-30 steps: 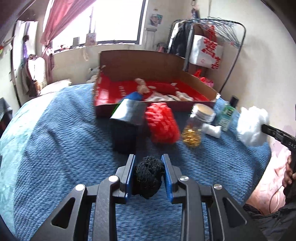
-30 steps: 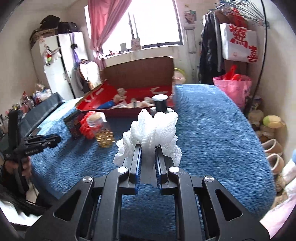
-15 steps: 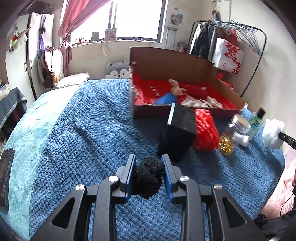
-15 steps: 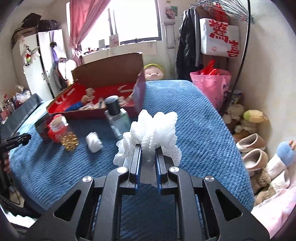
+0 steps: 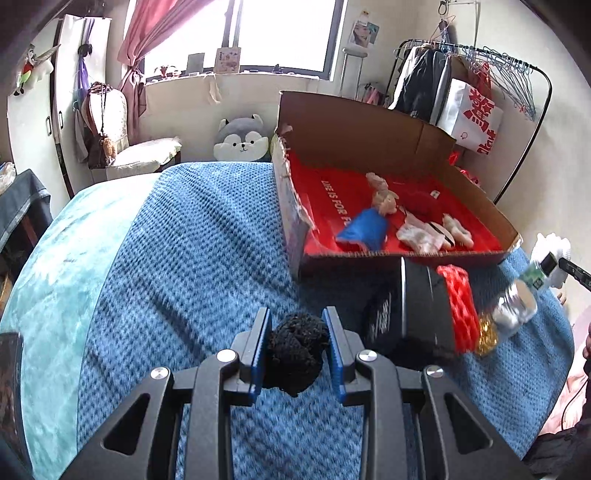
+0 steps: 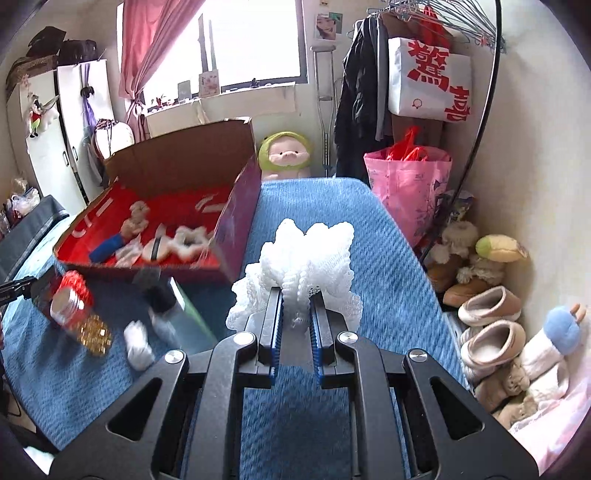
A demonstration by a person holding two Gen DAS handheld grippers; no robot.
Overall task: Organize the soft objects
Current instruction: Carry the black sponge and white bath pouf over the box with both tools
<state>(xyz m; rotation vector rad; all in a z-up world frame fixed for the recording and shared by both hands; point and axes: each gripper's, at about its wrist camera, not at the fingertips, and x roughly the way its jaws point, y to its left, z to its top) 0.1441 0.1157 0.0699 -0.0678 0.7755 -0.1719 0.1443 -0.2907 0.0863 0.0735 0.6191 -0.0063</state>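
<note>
black tool (image 5: pixel 297 332), blue pads (image 5: pixel 260 347), silver screws

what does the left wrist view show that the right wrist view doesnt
Only the left wrist view: the left gripper shut on a black mesh ball, and a grey husky plush behind the bed.

Only the right wrist view: a pig plush, a pink bag and slippers on the floor.

Both: the red-lined cardboard box, the blue blanket, the pill jar, and the white mesh puff clamped in the right gripper.

Blown-out window (image 5: pixel 280 33) backlight; fisheye warp; motion-blurred
</note>
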